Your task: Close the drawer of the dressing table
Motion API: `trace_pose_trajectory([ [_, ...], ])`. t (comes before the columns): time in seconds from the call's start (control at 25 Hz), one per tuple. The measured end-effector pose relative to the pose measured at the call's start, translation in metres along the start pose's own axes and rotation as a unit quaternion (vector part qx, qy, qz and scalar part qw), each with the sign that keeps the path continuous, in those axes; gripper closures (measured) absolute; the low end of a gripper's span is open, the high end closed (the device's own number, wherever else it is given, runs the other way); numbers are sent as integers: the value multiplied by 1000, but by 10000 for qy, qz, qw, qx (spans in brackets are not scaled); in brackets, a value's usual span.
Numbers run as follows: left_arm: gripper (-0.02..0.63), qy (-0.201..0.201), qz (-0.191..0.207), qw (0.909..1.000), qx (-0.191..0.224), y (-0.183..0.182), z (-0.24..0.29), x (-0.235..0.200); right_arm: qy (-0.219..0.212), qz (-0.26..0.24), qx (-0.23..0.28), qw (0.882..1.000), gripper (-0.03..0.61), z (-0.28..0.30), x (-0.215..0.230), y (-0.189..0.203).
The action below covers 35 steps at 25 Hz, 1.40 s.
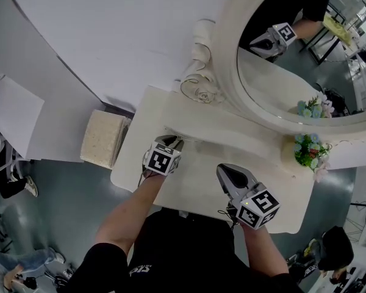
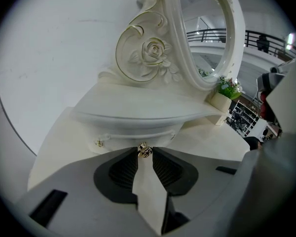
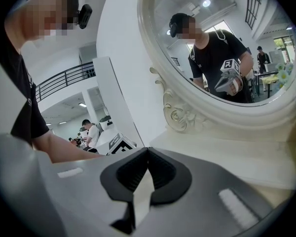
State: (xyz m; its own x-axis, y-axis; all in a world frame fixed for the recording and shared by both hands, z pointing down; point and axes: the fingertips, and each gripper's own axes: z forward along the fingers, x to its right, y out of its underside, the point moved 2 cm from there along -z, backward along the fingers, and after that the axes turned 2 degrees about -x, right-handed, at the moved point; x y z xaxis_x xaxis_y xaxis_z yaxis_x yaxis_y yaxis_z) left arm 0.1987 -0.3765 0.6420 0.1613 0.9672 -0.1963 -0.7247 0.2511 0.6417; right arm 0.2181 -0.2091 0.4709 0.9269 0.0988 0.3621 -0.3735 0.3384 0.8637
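The white dressing table has a small drawer under its curved upper shelf, with a gold knob on its front. My left gripper is at that front, its tips on either side of the knob and pressing on it; in the head view my left gripper points at the shelf's front edge. The drawer front sits nearly flush under the shelf. Over the table's near right part, my right gripper hovers shut with nothing in it; its pads meet at the tips.
A round mirror in a carved frame stands behind the shelf. A flower pot sits at the table's right end. A cushioned stool stands left of the table. A second small gold knob shows left of the gripped one.
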Motion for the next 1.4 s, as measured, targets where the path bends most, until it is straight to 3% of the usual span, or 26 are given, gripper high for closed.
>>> trace_pose_trajectory([
  [0.96, 506, 409, 317, 9986, 91, -11, 6, -4, 798, 144, 288, 9963, 568, -27, -28, 5],
  [1.4, 534, -192, 151, 9992, 316, -10, -24, 8, 533, -30, 491, 9974, 568, -79, -32, 9],
])
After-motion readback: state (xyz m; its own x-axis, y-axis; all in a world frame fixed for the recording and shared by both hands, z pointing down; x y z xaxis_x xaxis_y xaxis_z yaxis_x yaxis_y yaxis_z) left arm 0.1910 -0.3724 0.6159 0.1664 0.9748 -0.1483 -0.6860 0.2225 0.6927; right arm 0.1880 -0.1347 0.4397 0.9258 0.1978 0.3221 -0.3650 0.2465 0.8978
